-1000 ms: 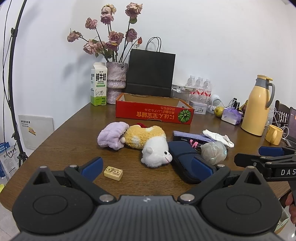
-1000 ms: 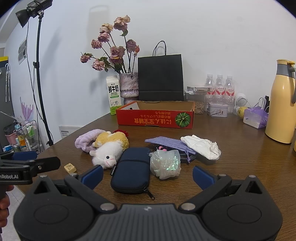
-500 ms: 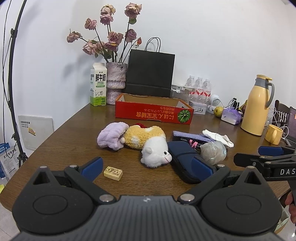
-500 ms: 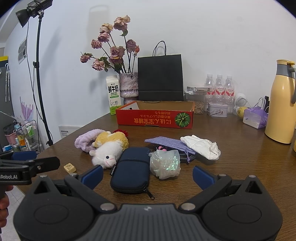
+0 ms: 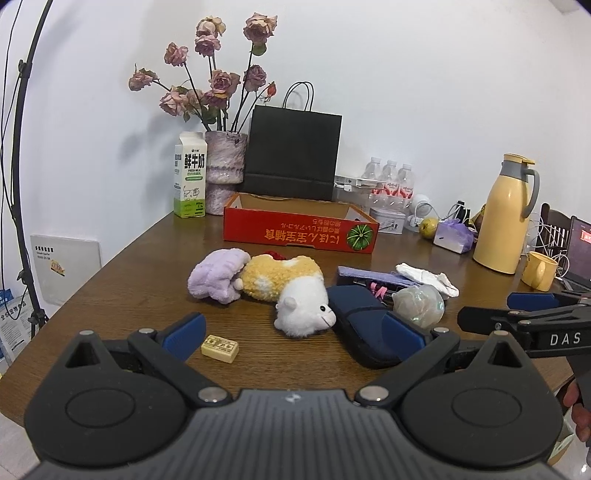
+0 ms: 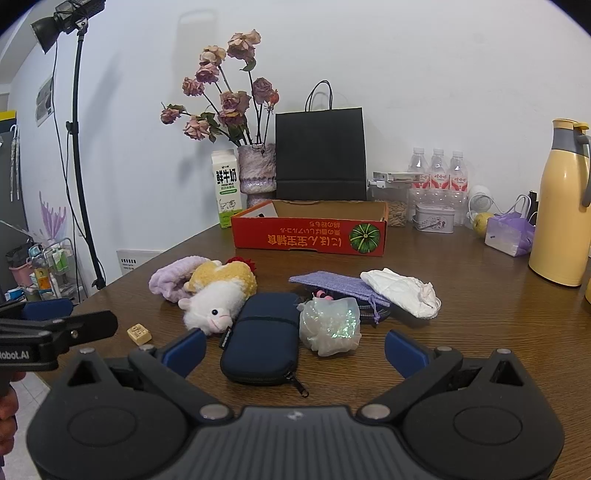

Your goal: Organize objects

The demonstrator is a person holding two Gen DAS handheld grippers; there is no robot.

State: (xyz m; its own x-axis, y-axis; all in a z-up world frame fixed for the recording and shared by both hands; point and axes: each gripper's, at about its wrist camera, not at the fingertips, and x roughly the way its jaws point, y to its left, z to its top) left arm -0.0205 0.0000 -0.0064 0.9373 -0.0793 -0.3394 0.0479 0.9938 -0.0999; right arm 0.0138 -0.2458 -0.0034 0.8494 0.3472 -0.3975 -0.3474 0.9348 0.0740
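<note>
Left wrist view: both the left gripper (image 5: 293, 330) and right gripper (image 6: 295, 349) hang spread and empty; no pickup is begun. The plush toy (image 5: 291, 291) and navy zip case (image 6: 264, 336) lie on the table (image 5: 147, 266) before the red box (image 5: 299, 230). Next: select, close, transfer. Right gripper reads "DAS".

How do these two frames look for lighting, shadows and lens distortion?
Left wrist view: even, soft light; dried roses cast a faint wall shadow; fisheye bows the light stand at the edge; sharp throughout. Right wrist view: similar light, studio lamp visible, dark vignette in the corners.
</note>
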